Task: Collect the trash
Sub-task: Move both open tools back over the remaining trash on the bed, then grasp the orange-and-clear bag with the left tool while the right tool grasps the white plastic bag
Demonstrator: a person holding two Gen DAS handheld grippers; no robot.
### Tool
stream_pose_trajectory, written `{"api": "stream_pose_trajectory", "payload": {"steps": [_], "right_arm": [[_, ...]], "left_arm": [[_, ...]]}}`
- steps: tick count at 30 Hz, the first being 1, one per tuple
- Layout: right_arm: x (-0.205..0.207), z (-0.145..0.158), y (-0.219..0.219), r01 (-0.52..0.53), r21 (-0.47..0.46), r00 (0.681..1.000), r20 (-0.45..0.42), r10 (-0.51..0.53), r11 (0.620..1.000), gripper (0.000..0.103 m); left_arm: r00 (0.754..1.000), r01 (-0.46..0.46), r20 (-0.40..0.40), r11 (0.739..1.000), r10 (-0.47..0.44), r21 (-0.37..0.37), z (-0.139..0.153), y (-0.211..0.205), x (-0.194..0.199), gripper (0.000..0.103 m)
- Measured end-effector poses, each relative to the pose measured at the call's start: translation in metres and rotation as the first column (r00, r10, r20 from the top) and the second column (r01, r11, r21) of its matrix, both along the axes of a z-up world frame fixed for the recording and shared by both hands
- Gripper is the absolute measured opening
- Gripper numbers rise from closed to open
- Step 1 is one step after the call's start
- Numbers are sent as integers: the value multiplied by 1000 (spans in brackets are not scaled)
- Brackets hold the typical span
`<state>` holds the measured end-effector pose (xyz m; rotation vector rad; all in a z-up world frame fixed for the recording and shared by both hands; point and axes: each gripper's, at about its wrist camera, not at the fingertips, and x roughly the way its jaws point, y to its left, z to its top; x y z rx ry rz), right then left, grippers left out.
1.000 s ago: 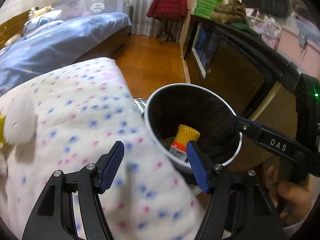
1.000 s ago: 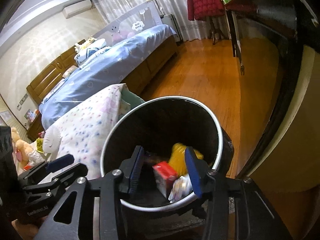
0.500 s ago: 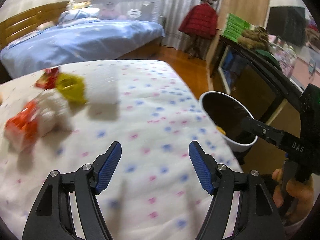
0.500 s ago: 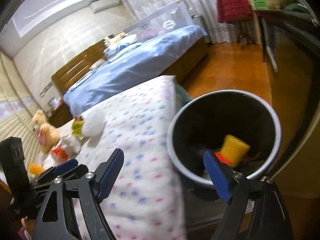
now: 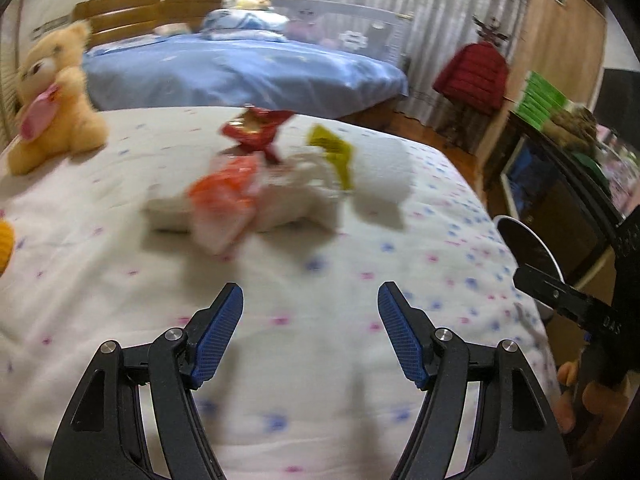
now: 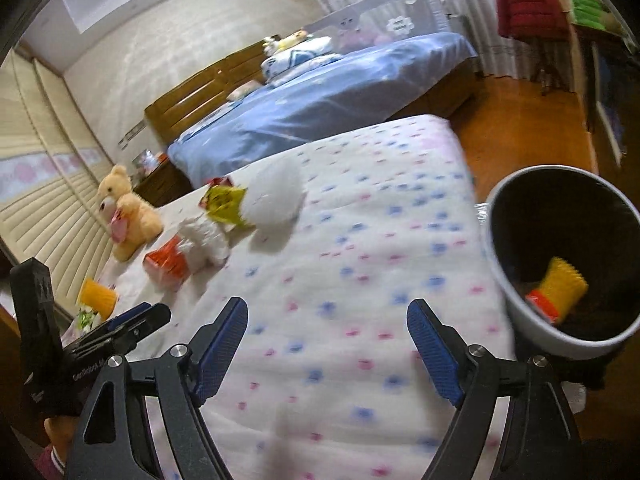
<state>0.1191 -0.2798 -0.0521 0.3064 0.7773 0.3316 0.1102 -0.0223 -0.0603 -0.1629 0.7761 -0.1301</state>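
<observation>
Both the left gripper (image 5: 310, 334) and the right gripper (image 6: 326, 346) have their ribbed blue jaws spread wide and hold nothing, above a soft white quilt (image 5: 320, 360) dotted pink and blue. Farther out on it lies crinkled trash: an orange packet (image 5: 224, 196), a red wrapper (image 5: 256, 130), a yellow wrapper (image 5: 334, 152). A round white-rimmed bin (image 6: 560, 264) stands beside the bed on wooden floor (image 6: 516, 120).

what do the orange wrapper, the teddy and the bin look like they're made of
Orange wrapper: thin plastic film, likely; crinkled and glossy, though blurred.
Teddy: plush fabric; fuzzy tan pile, soft outline.
Bin: smooth pale outer wall with a shiny rim, dark inside; painted metal or hard plastic, cannot tell which.
</observation>
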Motion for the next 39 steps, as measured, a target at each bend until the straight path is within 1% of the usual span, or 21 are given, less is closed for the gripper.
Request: {"api": "stream_pose_trajectory", "payload": {"steps": [3,7,11,15,18,22,24,26,28,30,32,35,36,37,38,39], "right_arm": [[4,-2,18,-39,-5,999,-1,39,999,83],[12,-5,42,-91,-10,996,-3,91,996,83],[22,-6,63,-138,-6,990,6,138,990,83],[32,-6,77,-158,-19,987,9,158,987,82],[41,-7,87,-180,-15,984,3,180,984,74],[53,-10,101,-212,-22,977,-13,212,977,60],[60,-13,107,-226,-19,974,-27,226,974,57],[66,-14,113,-236,-18,971,-35,235,972,57],[72,-16,118,-249,-21,968,-41,248,968,54],[76,-17,124,-261,-24,965,-46,260,965,54],[79,-18,127,-269,-26,962,-50,267,963,53],[85,-21,134,-280,-25,959,-58,278,960,51],[88,-21,136,-285,-23,957,-60,283,958,51],[89,-22,137,-286,-24,957,-61,284,958,49],[91,-22,138,-288,-24,956,-63,286,957,43],[93,-22,139,-289,-24,956,-63,287,957,39]], "left_arm": [[999,-46,-3,999,46,13,-3,19,-1,71],[997,-82,-7,997,82,0,-3,41,1,71],[996,-84,-4,996,84,4,-1,52,8,71],[997,-79,-10,997,79,13,-2,57,18,71],[997,-70,-10,997,71,26,-3,58,26,71],[999,-51,-13,998,51,42,-4,58,35,71],[999,-42,-21,999,43,29,-6,59,39,70],[999,-35,-28,999,36,18,-7,59,42,65],[999,-25,-40,1000,25,9,-9,60,46,56],[999,-15,-45,1000,15,0,-10,60,48,49],[999,-5,-48,1000,4,-6,-11,59,50,45],[999,16,-51,1000,-17,-13,-11,57,53,37],[998,26,-53,1000,-27,-17,-12,56,54,32],[998,37,-55,999,-38,-21,-13,54,55,26],[997,43,-56,999,-44,-24,-13,53,56,25],[997,47,-58,999,-48,-25,-14,52,56,20]]}}
